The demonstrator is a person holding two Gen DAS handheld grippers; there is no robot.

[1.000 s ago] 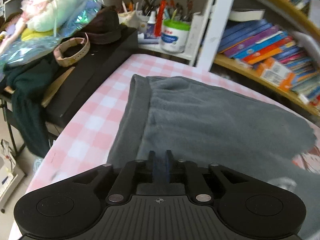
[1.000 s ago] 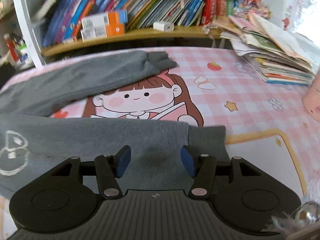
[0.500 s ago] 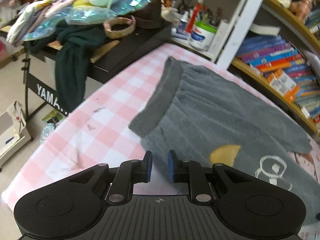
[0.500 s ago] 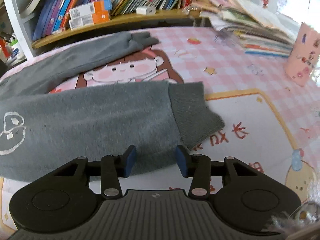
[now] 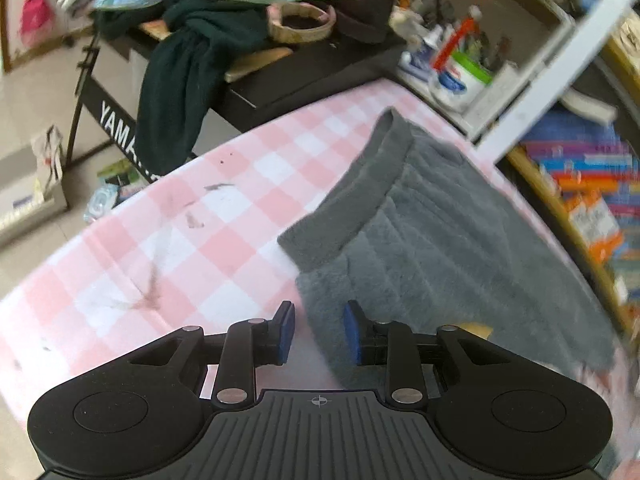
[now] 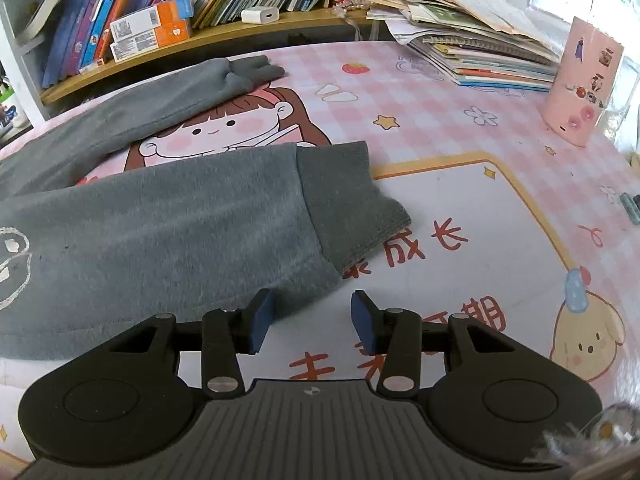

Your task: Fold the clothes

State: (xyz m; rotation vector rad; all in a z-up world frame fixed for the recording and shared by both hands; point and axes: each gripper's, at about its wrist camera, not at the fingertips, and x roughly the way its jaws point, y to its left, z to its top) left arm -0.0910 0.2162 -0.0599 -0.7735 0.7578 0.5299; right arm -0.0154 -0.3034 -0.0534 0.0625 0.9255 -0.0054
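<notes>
The grey fleece trousers (image 5: 448, 240) lie flat on the pink checked worktop (image 5: 192, 240). Both hand-held grippers have drawn back to their near edge: left hand-held gripper (image 5: 317, 330) and right hand-held gripper (image 6: 311, 322) stand apart, clamping nothing now.

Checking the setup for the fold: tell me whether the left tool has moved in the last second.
Yes. The left tool backed off the grey trousers toward their near edge.
</notes>
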